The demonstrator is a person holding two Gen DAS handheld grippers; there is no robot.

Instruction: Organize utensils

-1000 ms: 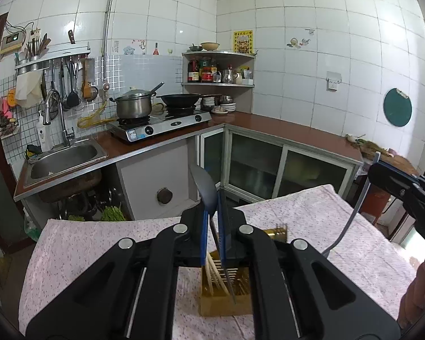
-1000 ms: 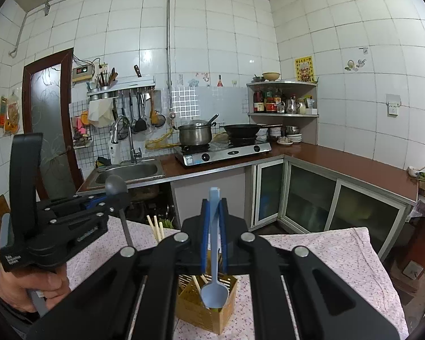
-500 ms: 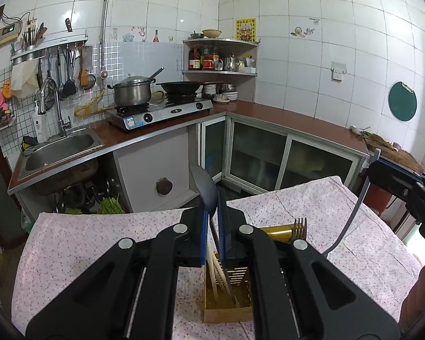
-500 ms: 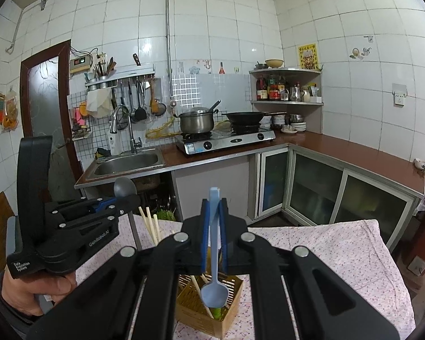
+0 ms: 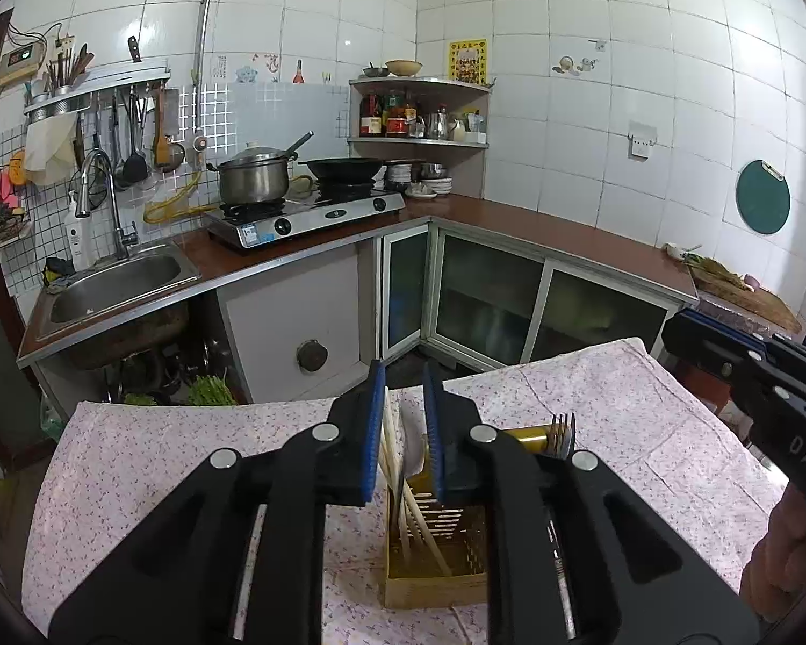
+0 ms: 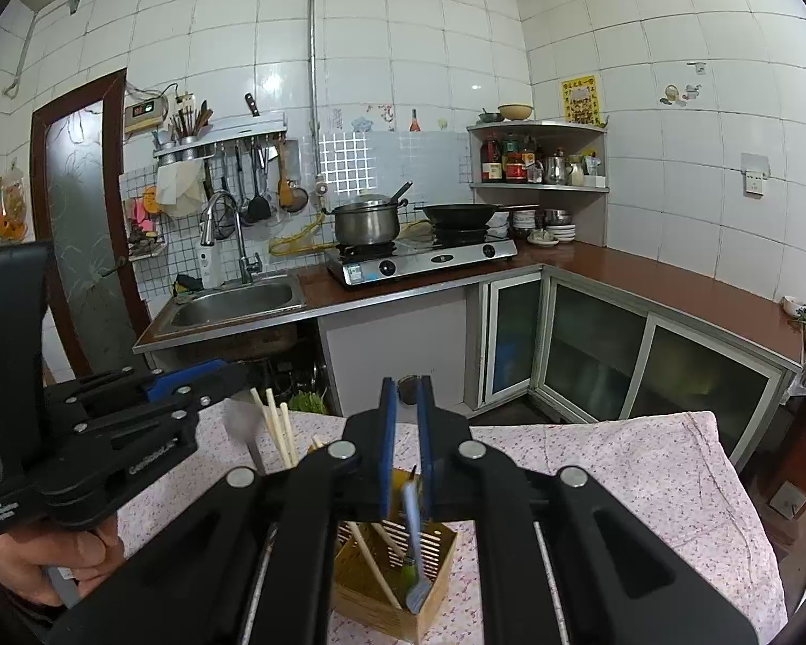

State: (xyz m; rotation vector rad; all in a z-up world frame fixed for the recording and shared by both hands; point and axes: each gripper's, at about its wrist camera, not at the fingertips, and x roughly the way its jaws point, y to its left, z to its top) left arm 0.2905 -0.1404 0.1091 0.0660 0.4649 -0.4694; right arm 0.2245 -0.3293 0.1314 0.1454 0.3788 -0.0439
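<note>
The wooden utensil holder [image 6: 397, 586] stands on the flowered tablecloth [image 6: 645, 478], and everything else sits around it. Inside it lean pale chopsticks [image 5: 414, 516] and a light-blue spoon [image 6: 411, 532], bowl down, its handle blurred. A gold-handled fork [image 5: 556, 432] pokes up at its far right side in my left view. My left gripper [image 5: 404, 430] hangs just above the holder, jaws apart, gripping nothing. My right gripper [image 6: 404, 446] hangs over it too, jaws parted, the spoon loose between them. Beyond the holder, across the floor, are the sink [image 5: 118, 285] and stove [image 5: 306, 215].
</note>
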